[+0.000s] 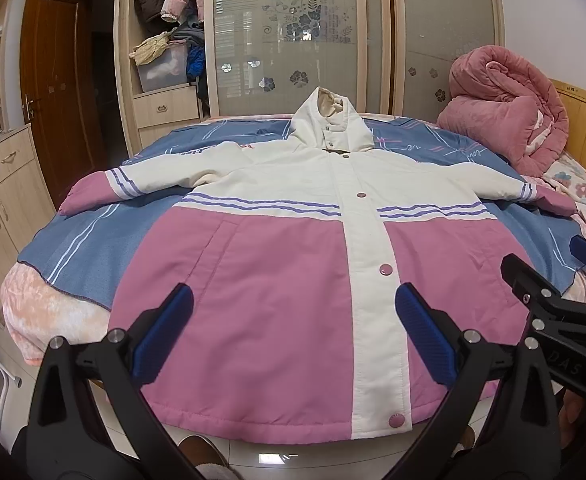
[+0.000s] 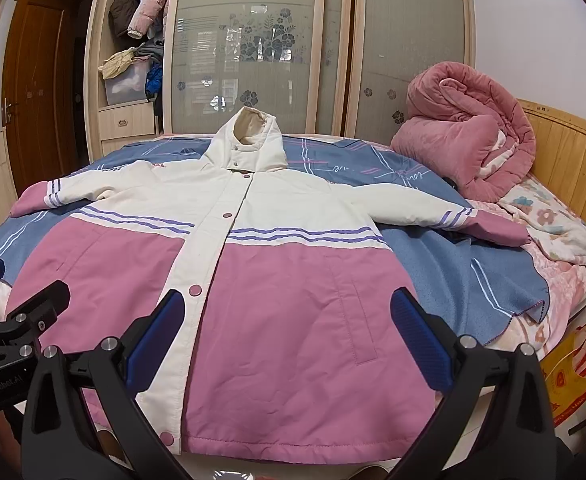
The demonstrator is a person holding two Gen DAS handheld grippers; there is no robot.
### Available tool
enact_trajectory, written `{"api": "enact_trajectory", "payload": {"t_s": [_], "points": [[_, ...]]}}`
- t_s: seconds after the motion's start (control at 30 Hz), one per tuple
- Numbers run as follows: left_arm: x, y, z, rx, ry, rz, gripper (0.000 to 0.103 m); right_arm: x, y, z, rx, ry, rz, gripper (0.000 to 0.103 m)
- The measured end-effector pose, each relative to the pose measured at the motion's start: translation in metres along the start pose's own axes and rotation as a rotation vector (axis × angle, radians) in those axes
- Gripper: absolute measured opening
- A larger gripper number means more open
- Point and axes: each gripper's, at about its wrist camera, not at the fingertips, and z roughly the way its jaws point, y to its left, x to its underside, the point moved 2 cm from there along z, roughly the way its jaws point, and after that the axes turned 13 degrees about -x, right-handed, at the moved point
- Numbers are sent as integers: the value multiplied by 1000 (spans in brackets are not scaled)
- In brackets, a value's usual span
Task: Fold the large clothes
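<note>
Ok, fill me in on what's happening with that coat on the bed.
A person holds a gripper in each hand, about to fold the pink and cream jacket. It lies flat, front up and snapped shut, sleeves spread, on a blue blanket over the bed. The left gripper and right gripper are both open near the hem, holding nothing. No fold is made yet.
</note>
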Motion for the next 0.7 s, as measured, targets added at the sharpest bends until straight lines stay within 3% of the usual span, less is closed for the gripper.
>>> {"api": "enact_trajectory", "payload": {"t_s": [0.7], "points": [[1,2,0,-1,-1,-3,101,0,-1,0,1,1,-1,102]]}}
